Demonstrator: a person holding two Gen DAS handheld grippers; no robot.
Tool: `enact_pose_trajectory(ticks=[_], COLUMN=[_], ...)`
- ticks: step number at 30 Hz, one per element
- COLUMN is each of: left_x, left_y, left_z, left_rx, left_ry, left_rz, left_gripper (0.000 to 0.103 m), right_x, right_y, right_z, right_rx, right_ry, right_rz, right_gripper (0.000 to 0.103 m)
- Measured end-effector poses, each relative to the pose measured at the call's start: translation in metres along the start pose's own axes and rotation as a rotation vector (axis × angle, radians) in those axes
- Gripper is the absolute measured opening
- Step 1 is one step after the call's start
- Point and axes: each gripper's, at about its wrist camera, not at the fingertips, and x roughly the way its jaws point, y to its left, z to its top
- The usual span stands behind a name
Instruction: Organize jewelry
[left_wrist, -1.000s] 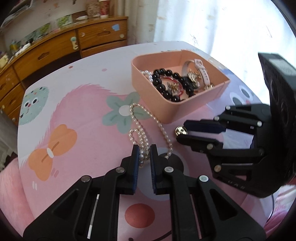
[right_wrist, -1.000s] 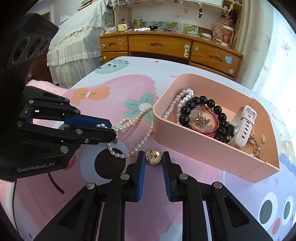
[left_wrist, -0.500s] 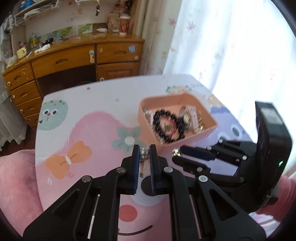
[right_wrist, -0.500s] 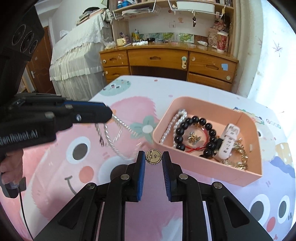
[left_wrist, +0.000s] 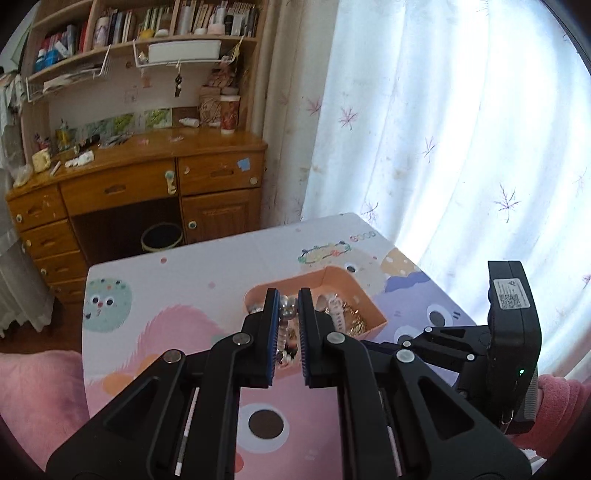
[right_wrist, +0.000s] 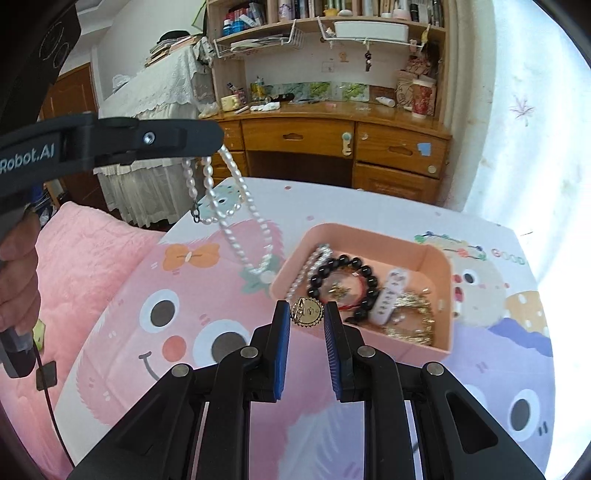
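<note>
My left gripper (left_wrist: 288, 297) is shut on a white pearl necklace (left_wrist: 283, 332). In the right wrist view that necklace (right_wrist: 229, 210) hangs in loops from the left gripper (right_wrist: 214, 138), well above the table and left of the tray. My right gripper (right_wrist: 306, 314) is shut on a round gold pendant (right_wrist: 306, 312), held above the near wall of the pink tray (right_wrist: 369, 345). The tray (left_wrist: 332, 275) holds a black bead bracelet (right_wrist: 354, 263), a white watch strap (right_wrist: 391, 291), a gold chain (right_wrist: 410, 323) and another pearl strand (right_wrist: 306, 269).
The table wears a pink cartoon cover (right_wrist: 184, 317). A pink blanket (right_wrist: 85, 266) lies to its left. A wooden desk (right_wrist: 332, 136) with shelves stands behind, a bin (left_wrist: 162, 236) under it, and a white curtain (left_wrist: 461, 129) hangs on the right.
Both grippers have risen from the table. The pearl necklace has been lifted off the cover and now dangles. The gold pendant went up with the right gripper, over the tray's near wall.
</note>
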Motion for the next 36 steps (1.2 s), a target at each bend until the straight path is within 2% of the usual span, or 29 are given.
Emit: enact_pose_trajectory(ticks=[4, 12, 20, 21, 22, 23, 25, 26, 27, 29, 31, 36], left_x=[0.008, 0.051, 0.096, 0.102, 0.107, 0.110, 0.118, 0.120, 0.118, 0.114, 0.113, 0.107], left_y=[-0.009, -0.013, -0.007, -0.006, -0.006, -0.004, 0.000, 0.002, 0.005, 0.010, 0.014, 0.019], left_z=[0.012, 0.023, 0.019, 0.018, 0.018, 0.017, 0.014, 0.012, 0.010, 0.003, -0.007, -0.049], left_rx=[0.010, 0.002, -0.054, -0.060, -0.062, -0.064, -0.068, -0.071, -0.074, -0.083, -0.094, -0.116], left_ry=[-0.024, -0.004, 0.063, 0.080, 0.098, 0.111, 0.154, 0.163, 0.163, 0.168, 0.203, 0.346], left_rz=[-0.016, -0.035, -0.068, -0.070, -0.068, -0.061, -0.023, -0.012, -0.007, 0.007, 0.037, 0.165], left_gripper=[0.008, 0.008, 0.008, 0.008, 0.009, 0.011, 0.025, 0.037, 0.047, 0.054, 0.055, 0.056], right_x=[-0.009, -0.005, 0.013, 0.018, 0.020, 0.020, 0.022, 0.022, 0.022, 0.022, 0.020, 0.015], right_y=[-0.020, -0.072, -0.100, -0.101, -0.102, -0.102, -0.101, -0.101, -0.102, -0.101, -0.101, -0.106], right_z=[0.006, 0.013, 0.015, 0.015, 0.014, 0.014, 0.013, 0.012, 0.010, 0.004, -0.004, -0.031], right_rx=[0.015, 0.101, 0.222, 0.238, 0.252, 0.261, 0.275, 0.287, 0.303, 0.324, 0.353, 0.459], right_ry=[-0.007, -0.009, -0.013, -0.006, -0.001, -0.003, -0.006, -0.002, 0.007, 0.024, 0.051, 0.144], right_rz=[-0.055, -0.174, -0.183, -0.172, -0.163, -0.173, -0.197, -0.198, -0.198, -0.205, -0.213, -0.180], right_gripper=[0.018, 0.018, 0.019, 0.024, 0.034, 0.038, 0.040, 0.041, 0.045, 0.059, 0.080, 0.085])
